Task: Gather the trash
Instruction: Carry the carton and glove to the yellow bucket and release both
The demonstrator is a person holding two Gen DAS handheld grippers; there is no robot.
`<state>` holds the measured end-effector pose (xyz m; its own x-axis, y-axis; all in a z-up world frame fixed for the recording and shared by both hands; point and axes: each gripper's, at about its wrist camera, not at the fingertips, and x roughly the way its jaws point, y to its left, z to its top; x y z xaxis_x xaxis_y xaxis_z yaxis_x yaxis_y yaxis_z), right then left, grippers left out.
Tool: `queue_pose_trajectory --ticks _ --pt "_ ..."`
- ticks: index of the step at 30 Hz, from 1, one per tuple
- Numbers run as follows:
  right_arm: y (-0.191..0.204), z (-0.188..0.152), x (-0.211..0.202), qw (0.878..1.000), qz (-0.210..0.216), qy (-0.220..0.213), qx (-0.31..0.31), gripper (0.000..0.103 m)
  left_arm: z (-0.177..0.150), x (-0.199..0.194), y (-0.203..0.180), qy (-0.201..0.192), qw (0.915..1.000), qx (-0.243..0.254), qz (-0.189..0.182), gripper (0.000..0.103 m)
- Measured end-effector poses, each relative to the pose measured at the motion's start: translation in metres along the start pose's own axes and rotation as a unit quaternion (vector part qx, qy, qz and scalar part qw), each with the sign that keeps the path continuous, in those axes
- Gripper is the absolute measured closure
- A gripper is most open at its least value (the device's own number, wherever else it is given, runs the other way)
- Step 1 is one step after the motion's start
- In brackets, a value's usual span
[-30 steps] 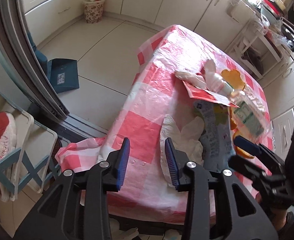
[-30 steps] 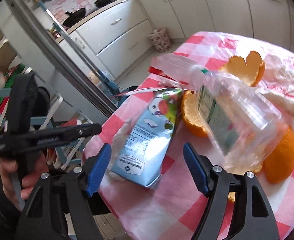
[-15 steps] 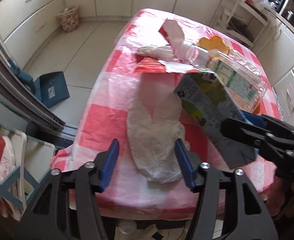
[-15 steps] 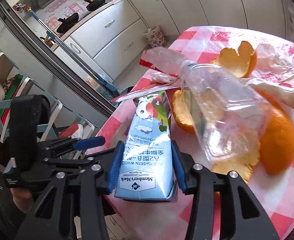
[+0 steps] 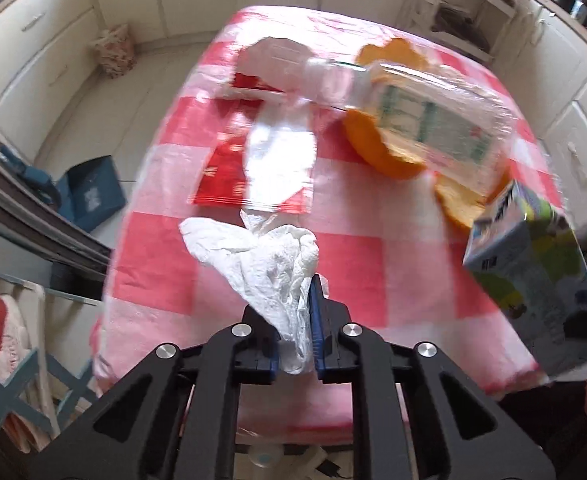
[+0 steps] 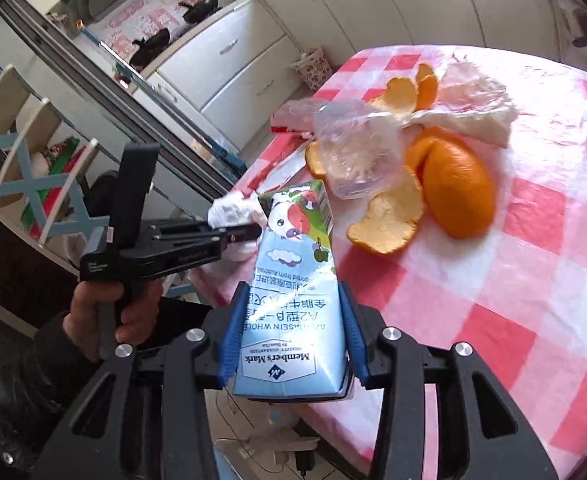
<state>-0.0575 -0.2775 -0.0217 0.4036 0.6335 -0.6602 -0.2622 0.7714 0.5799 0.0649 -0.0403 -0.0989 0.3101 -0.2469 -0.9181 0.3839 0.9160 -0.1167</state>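
Gripping two pieces of trash at once, both claws sit at the bottom centre of their own views, at the near edge of the table. The left gripper is closing its blue pads on a crumpled white paper tissue; the tissue is pinched between the pads and fans up and to the left, clear of the cloth. The right gripper is clamped, half open, across the width of a light-blue rectangular milk carton. The carton's long axis runs up the frame along the fingers, printed base nearest the camera, folded top farthest.

The left gripper also shows at centre left of the right wrist view, just left of the carton top; whether they touch cannot be told. Any swing inward risks a collision.

Farther up the pink-and-white checked tablecloth, the remaining trash lies beyond both claws:
- curled orange peel pieces, centre right of the right wrist view, nearer the right hand;
- a crushed clear plastic bottle with green label, resting on the peels;
- a red flat wrapper under a white plastic scrap, upper centre of the left wrist view, nearer the left hand.

A small patterned waste basket stands on the floor beyond the far left corner, well apart from both claws. No obstacle stands between, judging by the bare floor.
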Motion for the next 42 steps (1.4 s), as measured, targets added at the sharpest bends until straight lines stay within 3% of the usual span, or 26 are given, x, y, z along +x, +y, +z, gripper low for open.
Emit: queue_pose_trajectory --ticks 7,10,13,18,21,25,26,27,28,32,35,37,39,42 --pt "-0.033 0.000 -0.083 0.994 0.003 -0.103 0.048 0.059 -0.007 -0.027 -0.053 -0.033 0.9907 0.092 -0.095 0.091" --pt "-0.051 0.000 -0.119 0.986 -0.042 -0.147 0.068 0.059 -0.006 -0.040 -0.078 -0.053 0.9825 0.115 -0.136 0.091" --pt "-0.084 -0.006 -0.152 0.972 -0.115 -0.176 0.104 0.059 -0.004 -0.051 -0.101 -0.070 0.9709 0.128 -0.190 0.091" --pt "-0.174 -0.039 -0.176 0.933 -0.232 -0.168 0.219 0.059 -0.004 -0.060 -0.150 -0.081 0.9564 0.159 -0.232 0.091" --pt "-0.220 -0.061 -0.166 0.914 -0.257 -0.141 0.282 0.059 -0.006 -0.061 -0.174 -0.080 0.9496 0.172 -0.249 0.091" --pt "-0.250 -0.073 -0.151 0.899 -0.267 -0.118 0.327 0.058 -0.010 -0.056 -0.197 -0.074 0.9450 0.191 -0.255 0.091" --pt "-0.254 -0.073 -0.149 0.895 -0.272 -0.116 0.334 0.053 -0.011 -0.054 -0.200 -0.072 0.9444 0.194 -0.255 0.091" --pt "-0.256 -0.072 -0.149 0.892 -0.277 -0.116 0.338 0.038 -0.012 -0.052 -0.203 -0.071 0.9440 0.198 -0.254 0.091" --pt "-0.260 -0.072 -0.152 0.889 -0.284 -0.119 0.338 0.034 -0.012 -0.050 -0.206 -0.069 0.9439 0.200 -0.253 0.091" --pt "-0.251 -0.065 -0.170 0.885 -0.273 -0.156 0.344 0.033 -0.009 -0.042 -0.208 -0.061 0.9457 0.200 -0.249 0.091" --pt "-0.226 -0.059 -0.204 0.892 -0.237 -0.222 0.315 0.033 -0.006 -0.032 -0.222 -0.051 0.9458 0.200 -0.251 0.091" --pt "-0.194 -0.051 -0.233 0.889 -0.221 -0.283 0.283 0.032 -0.003 -0.027 -0.238 -0.046 0.9447 0.206 -0.251 0.091" --pt "-0.163 -0.048 -0.259 0.880 -0.227 -0.338 0.246 0.022 -0.001 -0.020 -0.265 -0.037 0.9411 0.214 -0.260 0.091" --pt "-0.124 -0.047 -0.290 0.862 -0.254 -0.397 0.188 0.017 0.005 -0.003 -0.317 -0.023 0.9359 0.223 -0.271 0.091"
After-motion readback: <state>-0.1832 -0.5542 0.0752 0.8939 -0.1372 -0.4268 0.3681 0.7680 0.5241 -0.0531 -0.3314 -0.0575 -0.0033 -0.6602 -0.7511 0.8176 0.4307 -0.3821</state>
